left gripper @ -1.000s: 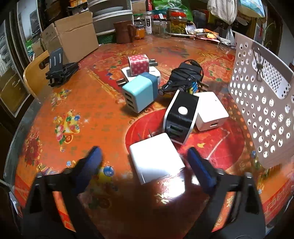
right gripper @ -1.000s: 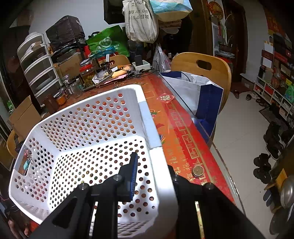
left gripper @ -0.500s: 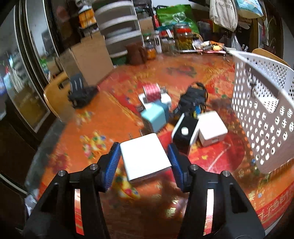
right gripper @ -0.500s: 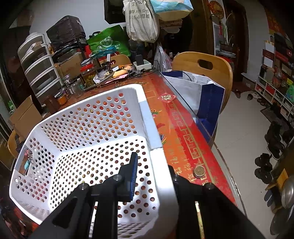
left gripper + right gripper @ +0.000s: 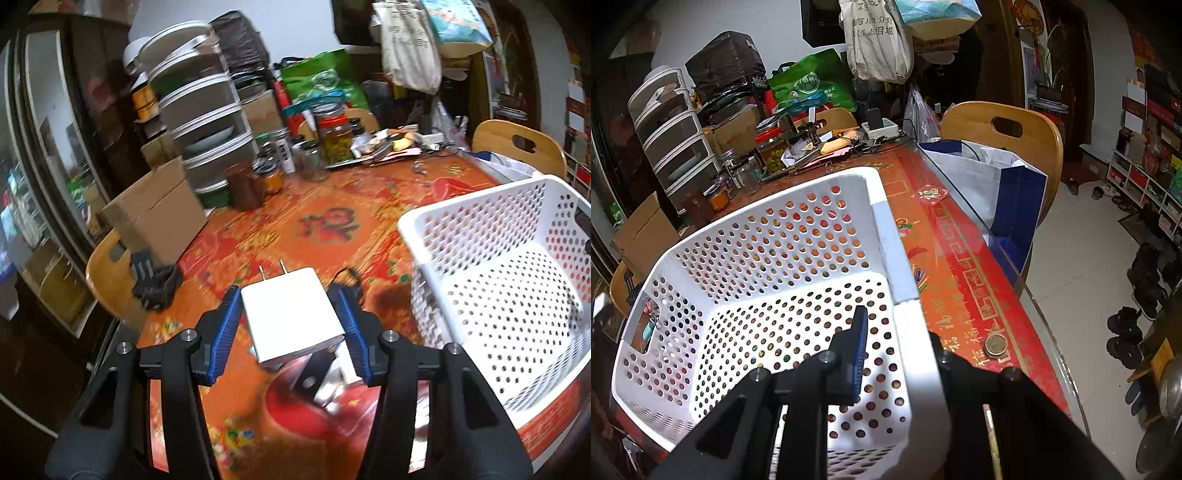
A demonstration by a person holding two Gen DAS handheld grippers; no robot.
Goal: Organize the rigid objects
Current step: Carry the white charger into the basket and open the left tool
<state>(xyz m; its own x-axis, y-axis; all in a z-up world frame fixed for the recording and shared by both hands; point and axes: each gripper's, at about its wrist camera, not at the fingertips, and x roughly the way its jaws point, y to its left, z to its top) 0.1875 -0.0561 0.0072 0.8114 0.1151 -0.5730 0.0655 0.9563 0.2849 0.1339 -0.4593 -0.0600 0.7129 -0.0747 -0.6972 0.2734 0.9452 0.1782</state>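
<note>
White and boxy, the wall charger [image 5: 291, 314] sits at the centre of the left wrist view, pinched between the blue pads [image 5: 227, 332] of the left gripper [image 5: 290, 334] and clear of the red patterned tablecloth [image 5: 325, 229], its two prongs pointing away toward the top of the frame. The white perforated basket [image 5: 517, 280] fills the right side of that view, its near rim just beside the right-hand finger. In the right wrist view the right gripper [image 5: 897, 350] is clamped on the basket's side wall [image 5: 908, 332] at lower centre, one finger inside and one outside, steadying it.

The step in hand looks to be carrying the charger over the rim and setting it inside. To do it well, the charger should stay level and pass above the rim before it goes down, since the prongs could catch in the holes. Lowering it close to the basket floor before spreading the fingers would keep it from bouncing. Other adapters [image 5: 325, 373], blurred, lie on the cloth below the held one, so the task seems at an early stage.
</note>
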